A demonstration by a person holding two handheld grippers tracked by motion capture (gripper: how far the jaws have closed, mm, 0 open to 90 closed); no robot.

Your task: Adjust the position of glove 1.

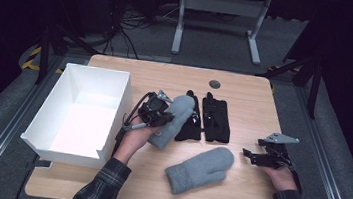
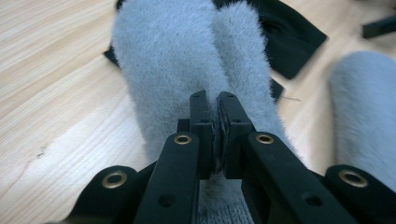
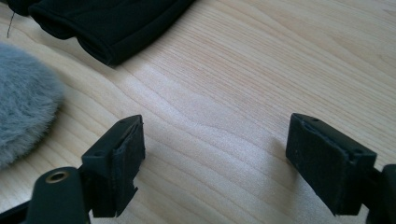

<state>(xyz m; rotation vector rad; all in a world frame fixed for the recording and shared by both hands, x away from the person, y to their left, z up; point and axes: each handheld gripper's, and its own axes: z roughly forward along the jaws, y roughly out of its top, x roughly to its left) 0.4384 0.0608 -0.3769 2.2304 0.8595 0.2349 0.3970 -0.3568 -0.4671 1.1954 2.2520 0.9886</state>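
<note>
Left gripper [image 1: 159,111]: jaws clamped on grey mitten [image 1: 174,119], near its cuff, mitten lying between white box [image 1: 112,117] and black gloves [image 1: 208,115] on table [image 1: 245,92]. Right gripper [image 1: 253,157]: jaws wide apart, nothing between, low over bare table near right edge. Second grey mitten [image 1: 199,170]: flat on table, between both hands, nearer the person.

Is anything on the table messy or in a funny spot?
A little. One grey mitten is pinched in the left gripper and overlaps a black glove, while its partner, the other grey mitten, lies slanted near the table's front edge. The white box sticks out past the table's left edge. Nothing looks torn or spilled.
</note>
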